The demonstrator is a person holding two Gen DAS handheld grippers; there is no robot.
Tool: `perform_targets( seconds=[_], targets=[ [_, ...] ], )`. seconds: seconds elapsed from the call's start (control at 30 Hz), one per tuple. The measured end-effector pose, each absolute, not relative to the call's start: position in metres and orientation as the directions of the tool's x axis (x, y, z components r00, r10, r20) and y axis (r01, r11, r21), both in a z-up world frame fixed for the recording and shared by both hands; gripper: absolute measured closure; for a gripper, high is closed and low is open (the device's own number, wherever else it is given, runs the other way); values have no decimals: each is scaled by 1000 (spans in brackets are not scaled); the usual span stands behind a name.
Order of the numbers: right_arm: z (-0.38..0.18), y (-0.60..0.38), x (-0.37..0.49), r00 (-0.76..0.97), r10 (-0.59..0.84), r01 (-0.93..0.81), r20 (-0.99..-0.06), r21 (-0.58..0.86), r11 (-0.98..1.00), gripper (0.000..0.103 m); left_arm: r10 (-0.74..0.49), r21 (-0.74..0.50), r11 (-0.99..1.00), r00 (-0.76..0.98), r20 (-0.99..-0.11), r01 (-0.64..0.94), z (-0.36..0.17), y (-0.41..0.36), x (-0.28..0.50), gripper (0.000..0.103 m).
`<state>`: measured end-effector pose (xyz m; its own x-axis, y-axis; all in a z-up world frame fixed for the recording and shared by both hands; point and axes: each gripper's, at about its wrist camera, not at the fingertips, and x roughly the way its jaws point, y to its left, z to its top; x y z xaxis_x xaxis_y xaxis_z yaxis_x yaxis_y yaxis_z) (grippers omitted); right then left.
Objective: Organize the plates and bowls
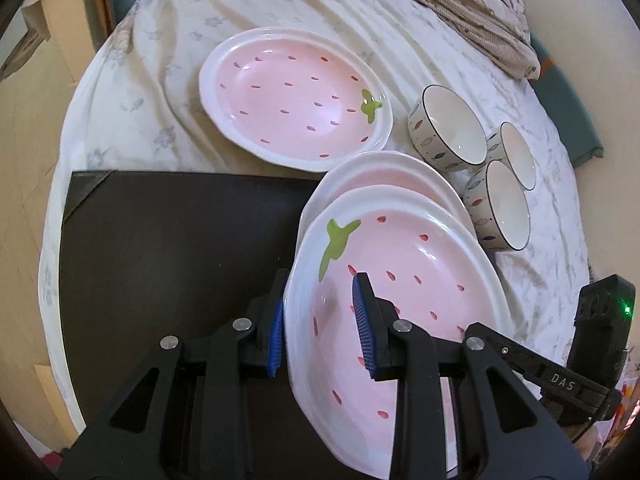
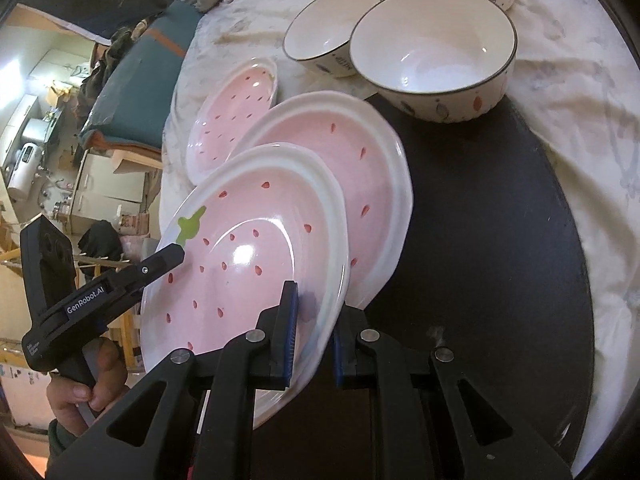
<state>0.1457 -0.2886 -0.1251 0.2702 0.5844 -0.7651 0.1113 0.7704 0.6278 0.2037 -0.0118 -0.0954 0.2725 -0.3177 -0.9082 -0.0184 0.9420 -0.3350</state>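
Observation:
Both grippers grip the rim of one pink strawberry plate (image 1: 400, 300), held tilted above a second plate (image 1: 384, 176) that lies on the dark mat (image 1: 168, 248). My left gripper (image 1: 320, 320) is shut on its near-left rim. My right gripper (image 2: 316, 332) is shut on the opposite rim of the held plate (image 2: 248, 264); the second plate (image 2: 360, 184) sits behind it. A third plate (image 1: 292, 96) lies on the cloth further away, also in the right wrist view (image 2: 236, 112). Three white bowls (image 1: 448, 128) (image 1: 516, 156) (image 1: 500, 208) stand at the right.
The round table is covered by a white flowered cloth (image 1: 160, 100). A crumpled brown cloth (image 1: 468, 4) lies at the far edge. In the right wrist view the bowls (image 2: 432, 48) stand just past the mat (image 2: 500, 240). Room clutter is beyond the table edge.

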Motion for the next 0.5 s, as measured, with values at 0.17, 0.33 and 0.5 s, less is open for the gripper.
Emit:
perform_targets(
  seconds=[0.17,0.33,0.5],
  targets=[
    [-135,-293,159,258,592,146,-764,636,757,87,-309,-326,945,267,-913,-23,-100,-13,219,76],
    [-141,-294,173,252,589,151,-768,632,760,87,-304,-316,949,259,-917,-4,-106,-19,224,76],
    [-144,-296,179,253,579,171,-775,625,762,87,-326,-341,940,237,-915,-24,-117,-15,233,76]
  ],
)
